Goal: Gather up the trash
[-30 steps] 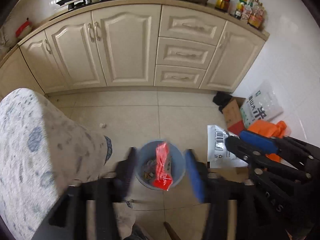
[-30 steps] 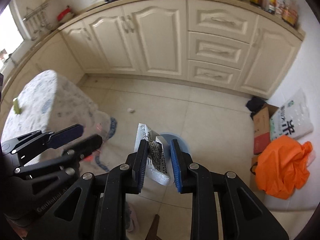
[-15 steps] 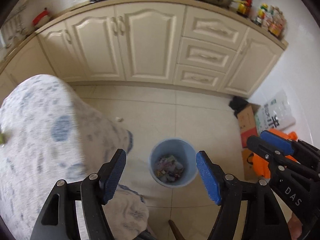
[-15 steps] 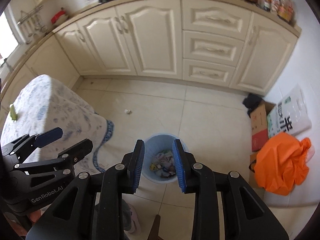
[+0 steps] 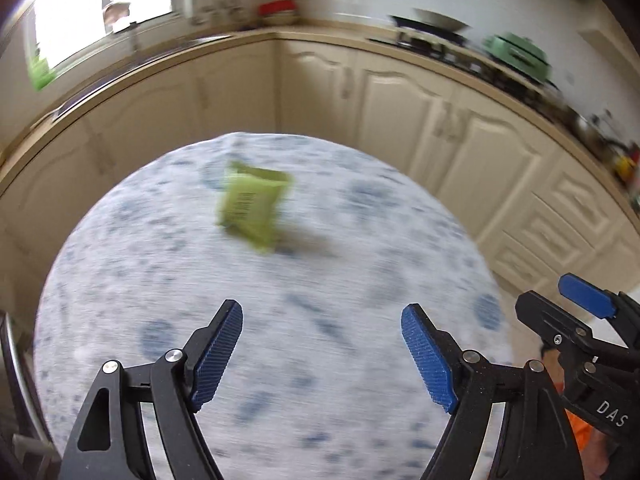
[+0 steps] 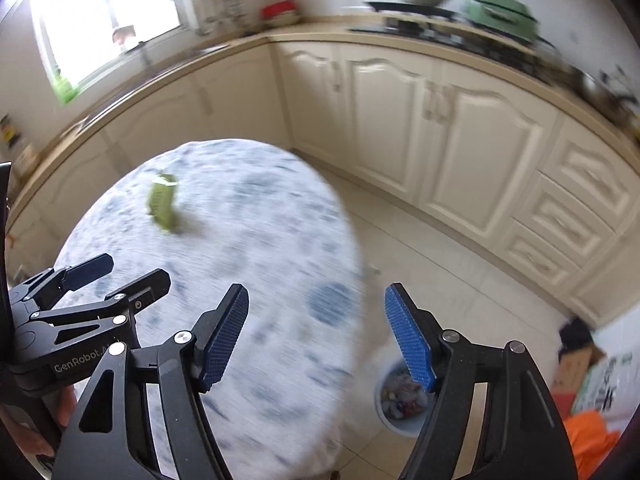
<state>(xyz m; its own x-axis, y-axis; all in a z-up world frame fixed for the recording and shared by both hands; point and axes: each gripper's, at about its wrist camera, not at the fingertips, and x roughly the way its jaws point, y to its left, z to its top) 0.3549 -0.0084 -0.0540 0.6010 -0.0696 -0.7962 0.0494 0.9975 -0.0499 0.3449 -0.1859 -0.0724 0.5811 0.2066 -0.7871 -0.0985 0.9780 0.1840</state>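
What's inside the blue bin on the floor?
The blue bin holds a heap of mixed, colourful trash, too blurred to name piece by piece. The right gripper finger in front covers part of the rim, and whatever lies under the heap is hidden.

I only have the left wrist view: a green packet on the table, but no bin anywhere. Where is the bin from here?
Observer: The right wrist view shows the blue bin on the floor, just past the table edge.
Operator: Is the right gripper carrying anything?
Observer: No. The right gripper has its fingers opening, with nothing between them.
Operator: Anything already in the bin?
Observer: Yes, mixed wrappers lie inside it.
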